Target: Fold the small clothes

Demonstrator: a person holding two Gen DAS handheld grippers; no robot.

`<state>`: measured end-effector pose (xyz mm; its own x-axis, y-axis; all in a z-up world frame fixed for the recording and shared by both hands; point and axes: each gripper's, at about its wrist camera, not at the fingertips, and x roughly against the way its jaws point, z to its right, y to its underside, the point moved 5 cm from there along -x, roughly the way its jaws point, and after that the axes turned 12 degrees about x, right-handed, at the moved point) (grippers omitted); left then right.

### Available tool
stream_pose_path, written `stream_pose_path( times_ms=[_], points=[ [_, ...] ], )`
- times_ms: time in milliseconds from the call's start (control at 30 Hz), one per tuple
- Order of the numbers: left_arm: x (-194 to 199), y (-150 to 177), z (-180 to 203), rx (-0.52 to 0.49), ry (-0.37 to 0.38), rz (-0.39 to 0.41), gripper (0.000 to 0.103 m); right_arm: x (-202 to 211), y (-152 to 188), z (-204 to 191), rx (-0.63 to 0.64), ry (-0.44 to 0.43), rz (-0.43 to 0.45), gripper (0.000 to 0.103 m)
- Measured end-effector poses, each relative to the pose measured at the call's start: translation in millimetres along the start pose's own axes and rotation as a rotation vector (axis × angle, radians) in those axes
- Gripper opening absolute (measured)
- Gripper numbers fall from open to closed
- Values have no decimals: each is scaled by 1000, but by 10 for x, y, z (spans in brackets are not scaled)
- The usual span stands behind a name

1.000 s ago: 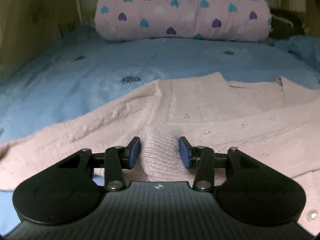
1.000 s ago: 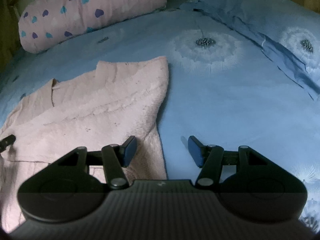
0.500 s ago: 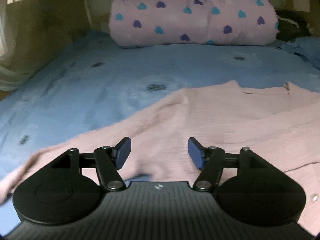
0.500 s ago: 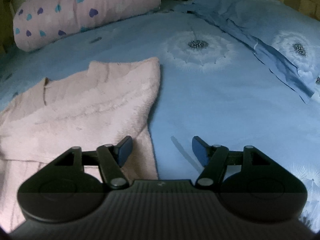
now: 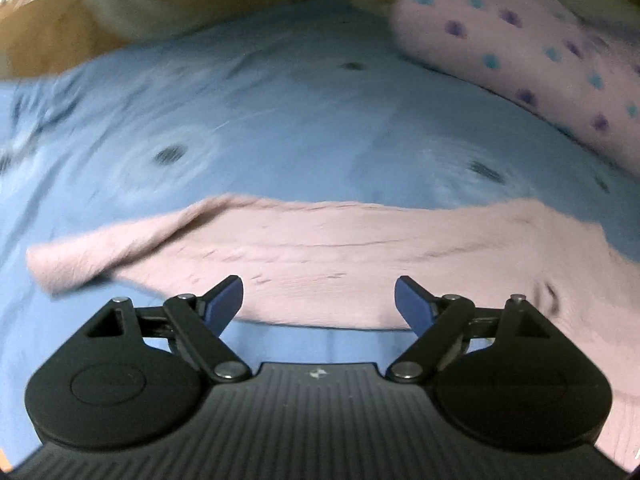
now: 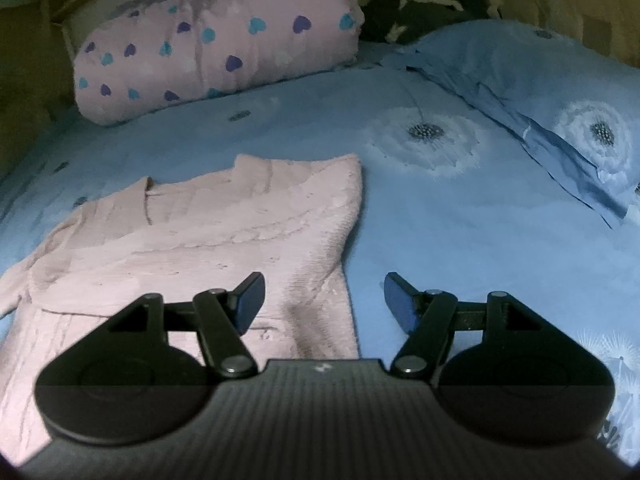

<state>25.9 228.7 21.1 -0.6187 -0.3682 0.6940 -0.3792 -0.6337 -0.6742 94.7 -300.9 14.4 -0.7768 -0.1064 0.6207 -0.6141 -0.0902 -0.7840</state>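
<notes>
Here, in the left wrist view, the left gripper [image 5: 318, 296] had its two blue-tipped fingers spread wide and gripped nothing. It hung just above the near edge of a pink knitted sweater [image 5: 360, 256], whose sleeve [image 5: 104, 252] stretched out to the left across the blue bedsheet [image 5: 280, 120] and ended in a slightly curled cuff. A strip of bare sheet showed between the fingers and the sweater's hem. The picture was blurred, so the knit pattern could not be read closely. A pink bolster with blue and purple hearts [image 5: 540, 60] lay at the upper right.

In the right wrist view, the right gripper [image 6: 324, 300] was likewise spread apart and empty. Its left finger [image 6: 250, 296] stood over the sweater [image 6: 200, 240], while its right finger [image 6: 400, 300] stood over bare sheet [image 6: 460, 220], so the sweater's right edge ran between them. The sweater lay flat on the bed, its neckline toward the bolster [image 6: 216, 48]. A blue pillow with dandelion print [image 6: 540, 92] lay to the right, and a dark bundle [image 6: 424, 4] sat behind it.
</notes>
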Motion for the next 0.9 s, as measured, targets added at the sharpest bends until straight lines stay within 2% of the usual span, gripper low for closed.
stream_pose_path(
  times_ms=[133, 233, 533, 567, 600, 633, 700, 767, 900],
  points=[
    [-162, -12, -292, 178, 24, -73, 87, -15, -9, -31, 4, 3, 3, 68],
    [-274, 6, -385, 255, 31, -93, 87, -19, -5, -48, 4, 1, 1, 68],
    [-516, -100, -237, 237, 64, -19, 88, -27, -1, -84, 15, 1, 7, 68],
    [-552, -110, -196, 203, 53, -7, 78, -26, -3, -83, 15, 2, 8, 68],
    [-575, -110, -152, 147, 17, 8, 59, -28, -6, -85, 15, 2, 10, 68],
    [-598, -111, -107, 97, -14, 23, 51, -30, -9, -86, 12, 1, 10, 68],
    [-591, -116, -73, 79, 6, 37, 26, -33, -8, -87, 9, -12, 9, 68],
    [-541, -148, -82, 109, 38, 39, 19, -35, -15, -105, 8, -32, 10, 68],
    [-315, -273, -52, 118, 109, 112, 17, -42, -27, -143, 20, -43, 11, 68]
  ],
)
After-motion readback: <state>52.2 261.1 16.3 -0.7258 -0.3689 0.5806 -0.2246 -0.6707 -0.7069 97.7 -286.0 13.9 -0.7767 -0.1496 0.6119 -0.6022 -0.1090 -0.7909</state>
